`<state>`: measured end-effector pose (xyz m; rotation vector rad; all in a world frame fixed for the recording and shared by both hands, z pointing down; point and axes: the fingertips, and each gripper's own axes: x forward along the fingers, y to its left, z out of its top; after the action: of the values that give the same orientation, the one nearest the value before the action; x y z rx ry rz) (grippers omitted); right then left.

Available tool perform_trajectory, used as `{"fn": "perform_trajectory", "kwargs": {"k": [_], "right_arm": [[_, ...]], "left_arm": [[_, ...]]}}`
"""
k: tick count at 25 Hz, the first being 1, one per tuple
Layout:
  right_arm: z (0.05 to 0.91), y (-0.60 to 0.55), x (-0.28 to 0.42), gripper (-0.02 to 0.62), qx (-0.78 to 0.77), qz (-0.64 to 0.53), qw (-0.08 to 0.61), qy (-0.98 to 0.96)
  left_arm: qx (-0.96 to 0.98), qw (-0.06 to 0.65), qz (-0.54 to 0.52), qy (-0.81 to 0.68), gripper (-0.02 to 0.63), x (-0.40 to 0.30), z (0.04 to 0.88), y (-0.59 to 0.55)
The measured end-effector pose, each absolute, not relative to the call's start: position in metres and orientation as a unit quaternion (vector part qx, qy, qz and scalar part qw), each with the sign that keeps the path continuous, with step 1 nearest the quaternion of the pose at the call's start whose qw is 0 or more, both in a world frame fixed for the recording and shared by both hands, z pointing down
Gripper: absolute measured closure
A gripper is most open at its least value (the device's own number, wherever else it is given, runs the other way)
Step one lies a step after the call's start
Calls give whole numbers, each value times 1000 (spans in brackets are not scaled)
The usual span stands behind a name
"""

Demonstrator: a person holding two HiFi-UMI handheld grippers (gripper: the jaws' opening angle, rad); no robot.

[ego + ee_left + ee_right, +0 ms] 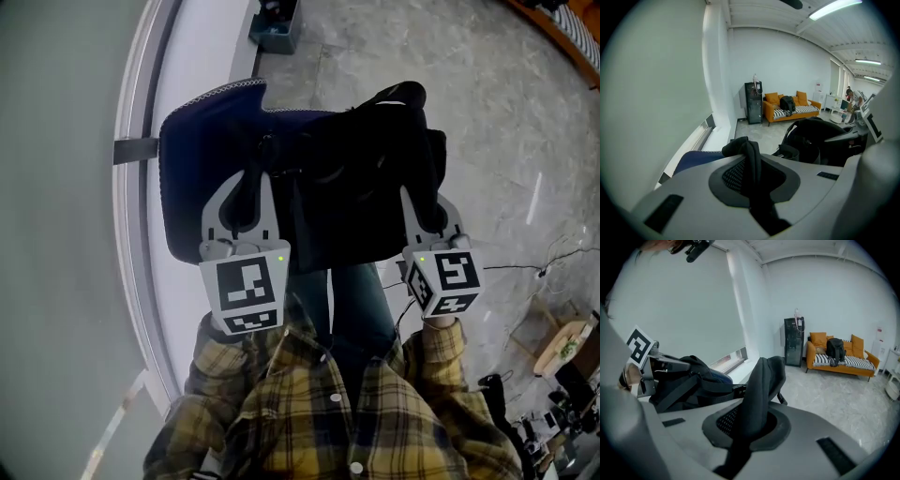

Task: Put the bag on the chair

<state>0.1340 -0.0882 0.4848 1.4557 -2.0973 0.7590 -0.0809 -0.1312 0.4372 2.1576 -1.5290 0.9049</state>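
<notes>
A black bag [361, 178] hangs between my two grippers over the dark blue chair seat [192, 159]; whether it touches the seat I cannot tell. My left gripper [247, 183] is shut on a black strap [749, 159] at the bag's left side. My right gripper [422, 197] is shut on another black strap [761, 380] at its right side. The bag's bulk [815, 140] lies right of the left jaws, with the chair seat [693, 159] below. In the right gripper view the bag [689, 380] sits left of the jaws.
A window wall with a low ledge [141, 187] runs along the chair's left. An orange sofa [790, 108] with a black backpack and a black cabinet [753, 102] stand at the far wall. Cables and boxes [562, 347] lie on the floor at right.
</notes>
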Motion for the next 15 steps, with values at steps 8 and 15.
{"fn": "perform_trajectory", "kwargs": {"k": [8, 15], "right_arm": [[549, -81, 133, 565, 525, 304, 251, -754], [600, -79, 125, 565, 519, 336, 265, -740]], "left_arm": [[739, 185, 343, -549, 554, -81, 504, -129], [715, 203, 363, -562, 554, -87, 560, -129]]}}
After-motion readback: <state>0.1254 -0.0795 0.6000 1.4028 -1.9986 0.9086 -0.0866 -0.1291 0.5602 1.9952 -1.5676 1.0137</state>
